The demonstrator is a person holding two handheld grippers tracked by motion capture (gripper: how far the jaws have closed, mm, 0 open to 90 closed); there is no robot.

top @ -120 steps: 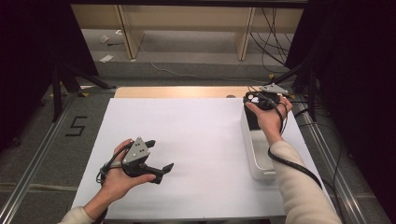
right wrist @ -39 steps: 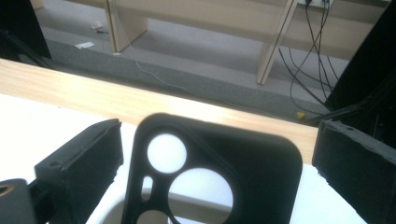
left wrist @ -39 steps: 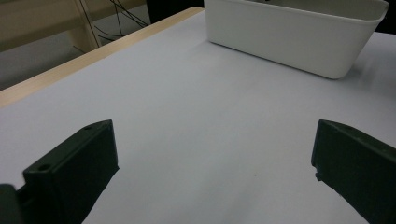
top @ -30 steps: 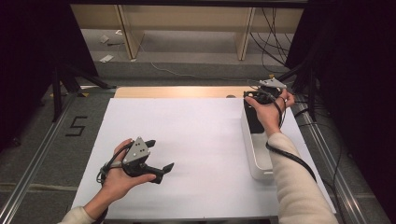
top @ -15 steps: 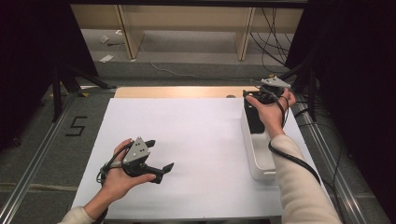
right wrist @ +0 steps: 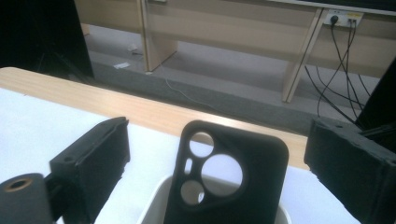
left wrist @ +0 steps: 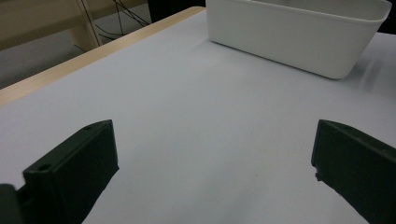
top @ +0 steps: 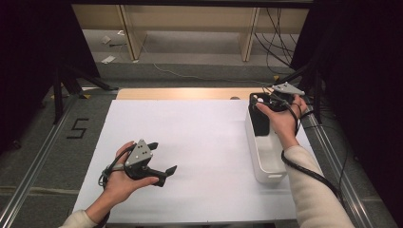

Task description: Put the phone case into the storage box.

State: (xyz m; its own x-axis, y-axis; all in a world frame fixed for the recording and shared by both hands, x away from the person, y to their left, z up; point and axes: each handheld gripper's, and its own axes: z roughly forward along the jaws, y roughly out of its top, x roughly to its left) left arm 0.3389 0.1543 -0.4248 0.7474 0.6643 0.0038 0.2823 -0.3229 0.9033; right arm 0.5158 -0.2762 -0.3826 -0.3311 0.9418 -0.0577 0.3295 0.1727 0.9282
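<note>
Now the right gripper (right wrist: 219, 154), jaws closing yet apart, brackets the black phone case (right wrist: 229, 177) standing in the white bin (top: 266, 156), frame right; left gripper (left wrist: 210, 172) wide open.

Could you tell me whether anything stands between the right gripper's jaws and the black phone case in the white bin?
Nothing visible does. In the right gripper view, the black phone case stands upright in the white bin, between the open jaws of the right gripper, with a clear gap on either side; the jaws have just been closing.
</note>
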